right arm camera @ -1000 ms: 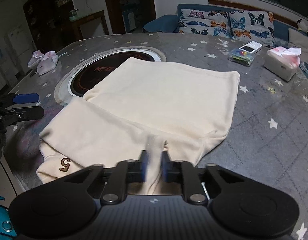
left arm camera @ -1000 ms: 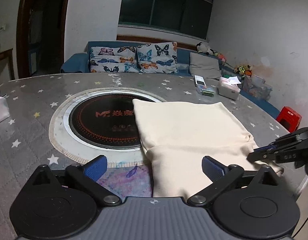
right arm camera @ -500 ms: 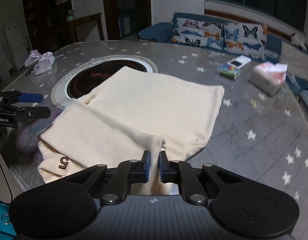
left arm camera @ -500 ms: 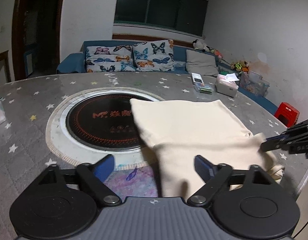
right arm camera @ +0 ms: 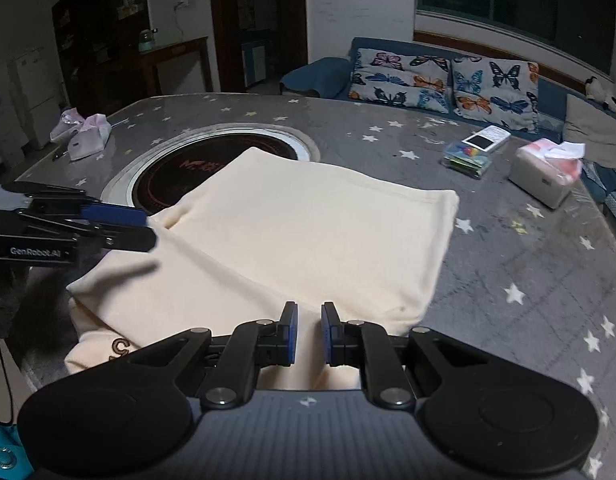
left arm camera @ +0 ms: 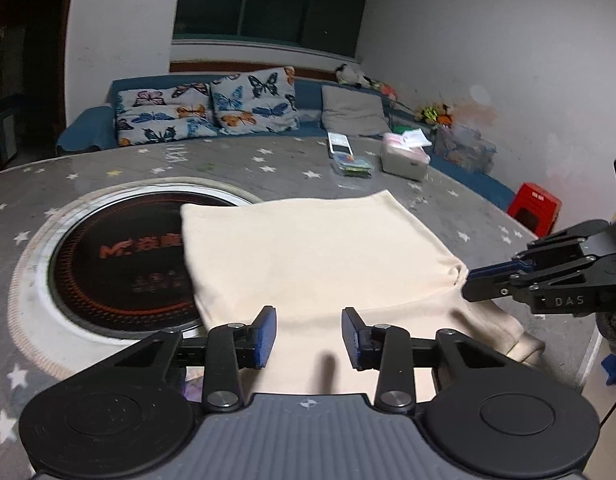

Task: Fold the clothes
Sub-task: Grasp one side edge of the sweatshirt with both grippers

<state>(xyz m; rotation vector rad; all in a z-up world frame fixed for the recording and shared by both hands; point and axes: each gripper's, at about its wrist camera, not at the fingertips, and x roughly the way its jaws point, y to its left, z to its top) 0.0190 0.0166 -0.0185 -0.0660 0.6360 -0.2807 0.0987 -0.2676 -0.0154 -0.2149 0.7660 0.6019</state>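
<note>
A cream garment (left arm camera: 320,256) lies partly folded on the grey star-patterned table, its far part over the round black hob. It also shows in the right wrist view (right arm camera: 308,232), with a brown emblem near its front left corner. My left gripper (left arm camera: 309,336) hovers over the garment's near edge with its jaws apart and nothing between them. My right gripper (right arm camera: 306,334) is over the near fold with a narrow gap between its pads and cloth below. Each gripper shows in the other's view: the right gripper (left arm camera: 474,284) and the left gripper (right arm camera: 145,226).
A round black hob (left arm camera: 119,260) is set in the table (right arm camera: 508,260). A tissue box (right arm camera: 546,176), a phone (right arm camera: 488,138) and a small clear case (right arm camera: 466,158) lie at the far right. A pink bag (right arm camera: 85,140) lies far left. A sofa with butterfly cushions (left arm camera: 211,108) stands behind.
My left gripper has moved right over the garment and its jaws have narrowed. My right gripper has opened slightly and let go of the pinched fold.
</note>
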